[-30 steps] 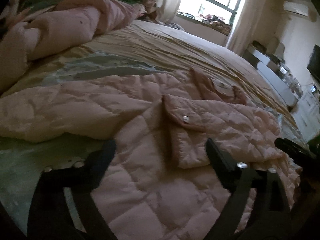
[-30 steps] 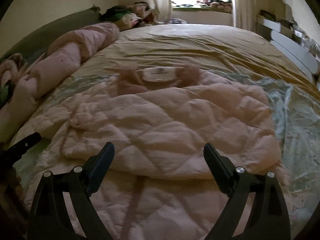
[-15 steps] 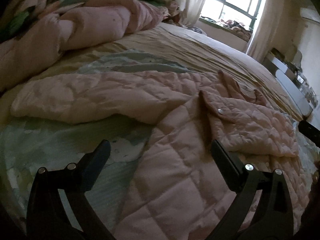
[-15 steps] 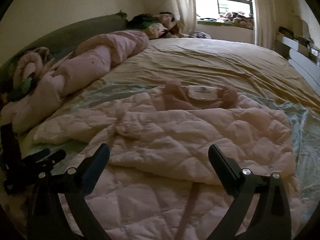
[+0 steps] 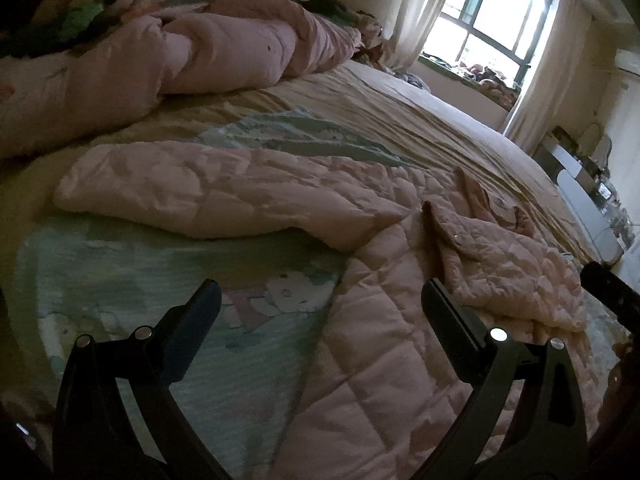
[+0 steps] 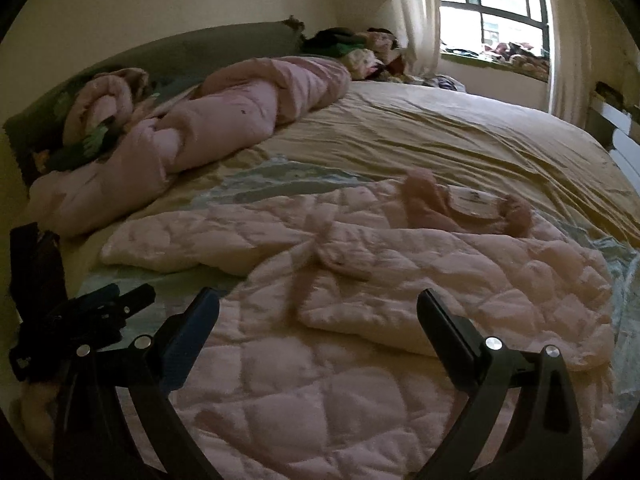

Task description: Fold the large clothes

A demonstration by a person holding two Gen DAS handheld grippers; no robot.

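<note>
Both the left gripper [image 5: 318, 304] and right gripper [image 6: 318, 310] gape empty; pinch the outstretched sleeve [image 5: 224, 192] of the pink quilted jacket [image 6: 380, 280] near its cuff (not mid-sleeve) and fold inward.

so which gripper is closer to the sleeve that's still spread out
Left. The left gripper hangs just short of the spread sleeve; the right gripper is over the jacket's body, farther off.
</note>
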